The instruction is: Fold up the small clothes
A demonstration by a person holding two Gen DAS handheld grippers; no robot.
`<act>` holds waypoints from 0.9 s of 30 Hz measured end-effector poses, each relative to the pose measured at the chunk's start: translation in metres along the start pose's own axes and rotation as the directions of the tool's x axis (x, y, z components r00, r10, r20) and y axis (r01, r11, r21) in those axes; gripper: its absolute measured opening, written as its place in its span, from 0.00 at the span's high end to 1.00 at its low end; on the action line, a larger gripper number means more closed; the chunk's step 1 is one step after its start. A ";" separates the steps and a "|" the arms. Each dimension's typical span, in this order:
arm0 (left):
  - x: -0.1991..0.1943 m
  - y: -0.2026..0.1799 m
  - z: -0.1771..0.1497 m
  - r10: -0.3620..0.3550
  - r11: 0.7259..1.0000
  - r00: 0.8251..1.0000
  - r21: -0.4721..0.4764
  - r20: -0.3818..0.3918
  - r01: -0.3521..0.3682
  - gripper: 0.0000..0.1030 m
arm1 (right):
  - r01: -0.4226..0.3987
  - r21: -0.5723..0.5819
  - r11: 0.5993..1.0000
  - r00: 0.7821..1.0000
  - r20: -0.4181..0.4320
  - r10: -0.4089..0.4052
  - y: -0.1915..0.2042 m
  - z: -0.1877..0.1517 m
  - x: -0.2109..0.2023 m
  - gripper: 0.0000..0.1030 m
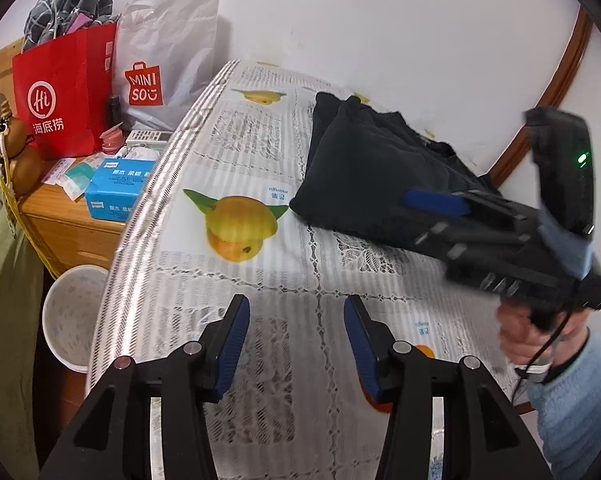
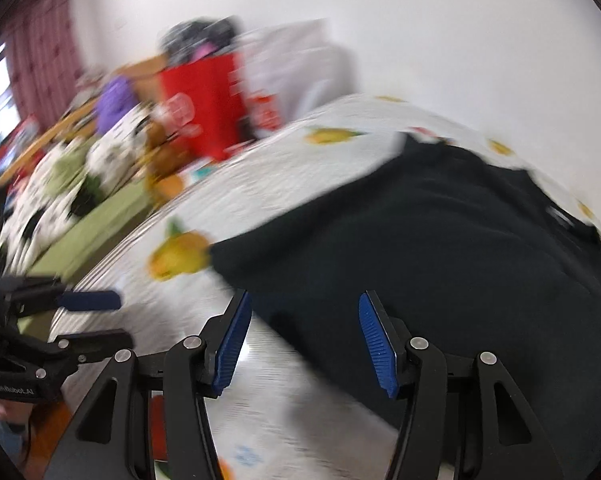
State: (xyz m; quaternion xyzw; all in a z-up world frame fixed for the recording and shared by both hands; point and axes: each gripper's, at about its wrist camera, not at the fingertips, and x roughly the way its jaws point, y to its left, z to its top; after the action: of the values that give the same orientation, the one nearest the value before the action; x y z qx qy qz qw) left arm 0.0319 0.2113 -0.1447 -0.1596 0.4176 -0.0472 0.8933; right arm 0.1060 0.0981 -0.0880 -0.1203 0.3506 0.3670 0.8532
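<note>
Left gripper (image 1: pixel 296 344): jaws parted, nothing between the blue pads; only the lace-patterned tablecloth (image 1: pixel 260 280) shows through the gap. It hangs over bare cloth near the table's front edge, well apart from the garment.

Right gripper (image 2: pixel 304 344): jaws parted too, empty. In its own view the pads frame the near edge of the dark garment (image 2: pixel 440 248) without pressing on it; the view is heavily blurred, so whether a pad brushes the fabric cannot be told. From the left wrist view this gripper lies across the garment's right side, held by a hand (image 1: pixel 520 336) in a light blue sleeve (image 1: pixel 568 400).

Garment: black, bunched into a loose, already doubled-over bundle (image 1: pixel 364 168) on the far right part of the table, close to the wall. Edges not squared; one lobe stands proud at the back.

Off the table, left: red paper bag (image 1: pixel 64 92), white shopping bag (image 1: pixel 168 60), blue tissue pack (image 1: pixel 116 188) on a wooden cabinet. Not in play.

Judged step: between grasps, both grippers released, the fold partly made. Next move likely calls for each gripper to find a free edge or corner of the bundle, pinch only the layers meant to travel, and carry them over evenly. Thick soft fabric may slip or drag the lower layer along.
</note>
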 end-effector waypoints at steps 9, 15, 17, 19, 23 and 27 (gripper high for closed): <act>0.001 0.017 -0.004 -0.036 0.998 0.999 -0.041 0.013 0.037 0.53 | 0.109 -0.192 0.975 0.993 -0.022 -0.116 0.048 0.000 0.043 0.47; 0.008 0.019 -0.006 -0.042 0.998 0.999 -0.041 0.004 0.042 0.52 | 0.200 -0.127 0.972 0.980 0.020 -0.199 0.039 0.008 0.052 0.78; 0.009 0.017 -0.006 -0.036 0.999 0.999 -0.029 0.008 0.037 0.52 | 0.211 -0.104 0.972 0.977 0.026 -0.210 0.034 0.011 0.052 0.84; 0.011 0.013 -0.004 -0.026 0.999 1.000 -0.024 0.004 0.026 0.52 | 0.163 -0.040 0.986 0.986 0.037 -0.162 0.022 0.018 0.045 0.88; 0.015 0.003 0.001 -0.023 1.000 1.000 -0.012 -0.002 0.023 0.52 | 0.097 0.093 0.991 0.978 0.173 -0.112 -0.009 0.030 0.001 0.91; 0.028 -0.015 0.008 -0.026 1.000 1.000 0.004 -0.017 0.026 0.52 | 0.067 0.239 0.969 0.941 0.308 -0.141 -0.056 0.026 -0.052 0.92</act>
State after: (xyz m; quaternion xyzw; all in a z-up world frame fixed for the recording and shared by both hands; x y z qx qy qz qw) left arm 0.0565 0.1925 -0.1555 -0.1626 0.4229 -0.0612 0.8894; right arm 0.1338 0.0422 -0.0364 0.0201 0.2388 0.2937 0.9254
